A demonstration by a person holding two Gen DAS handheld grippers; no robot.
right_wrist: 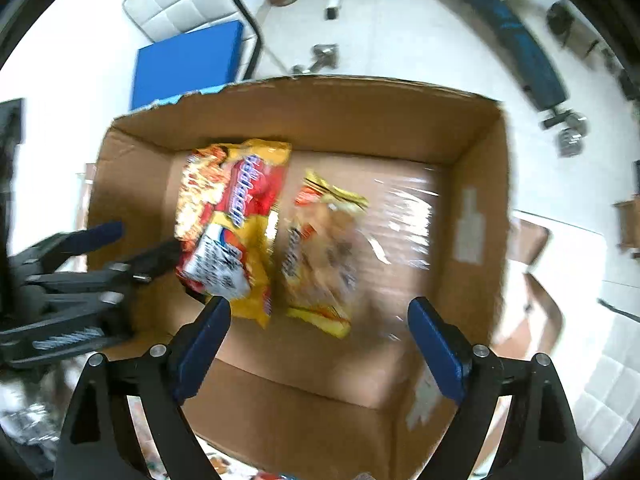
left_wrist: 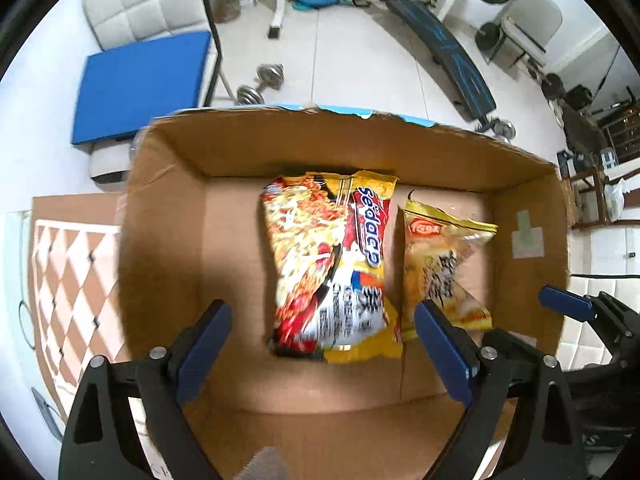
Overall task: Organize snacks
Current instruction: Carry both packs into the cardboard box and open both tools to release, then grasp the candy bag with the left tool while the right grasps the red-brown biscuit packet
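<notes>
An open cardboard box [left_wrist: 168, 240] holds two packets. A red and yellow Sedaap noodle packet [left_wrist: 332, 264] lies in its middle, and a smaller yellow snack packet [left_wrist: 440, 260] lies to its right. My left gripper [left_wrist: 324, 352] is open and empty above the box's near side. In the right wrist view the box [right_wrist: 472, 208] holds the noodle packet [right_wrist: 232, 224] and the yellow packet [right_wrist: 320, 256]. My right gripper [right_wrist: 320, 344] is open and empty above the box. The left gripper's fingers [right_wrist: 100, 236] show at the box's left wall.
The box stands on a patterned mat [left_wrist: 68, 280] on a table. Behind it are a chair with a blue cushion [left_wrist: 140, 84], dumbbells [left_wrist: 260, 84] and a weight bench [left_wrist: 448, 52] on a white tiled floor. The right gripper's finger [left_wrist: 564, 304] shows at the box's right wall.
</notes>
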